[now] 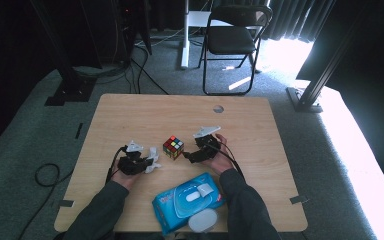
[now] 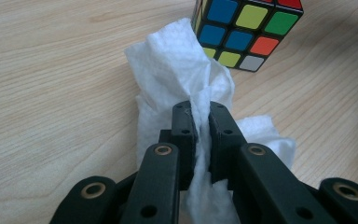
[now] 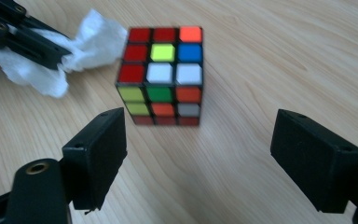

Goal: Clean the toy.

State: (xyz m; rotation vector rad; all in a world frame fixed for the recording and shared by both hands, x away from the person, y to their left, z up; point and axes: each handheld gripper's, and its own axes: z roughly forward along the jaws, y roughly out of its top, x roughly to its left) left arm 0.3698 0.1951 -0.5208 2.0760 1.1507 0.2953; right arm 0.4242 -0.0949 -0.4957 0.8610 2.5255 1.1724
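Nearest the high camera: a blue wet-wipe pack (image 1: 187, 201) at the table's near edge, flap up, with a round white lid or dish (image 1: 202, 220) just beside it; cannot tell which.

Left gripper (image 2: 200, 119): jaws pinched almost together on a crumpled white wipe (image 2: 177, 65), which bunches up ahead of the pads and spills out to both sides. The wipe's front fold is touching or all but touching the Rubik's cube (image 1: 173, 147).

Right gripper (image 3: 198, 154): jaws spread wide, nothing between them; the cube stands on the wooden table (image 1: 130, 115) just ahead of the gap, free of both pads.

Cube sits mid-table between the two hands, scrambled, flat on one face.

Handling, as judgement: cube is rigid, light, with smooth plastic faces, so likely slippery under hard pads. Layers can twist, so best gripped square across two opposite faces, pads centred on the middle row, not on corners. Wipe is soft, limp, probably damp; holds anywhere when pinched, gives no resistance, will drag and fold when rubbed over the cube.
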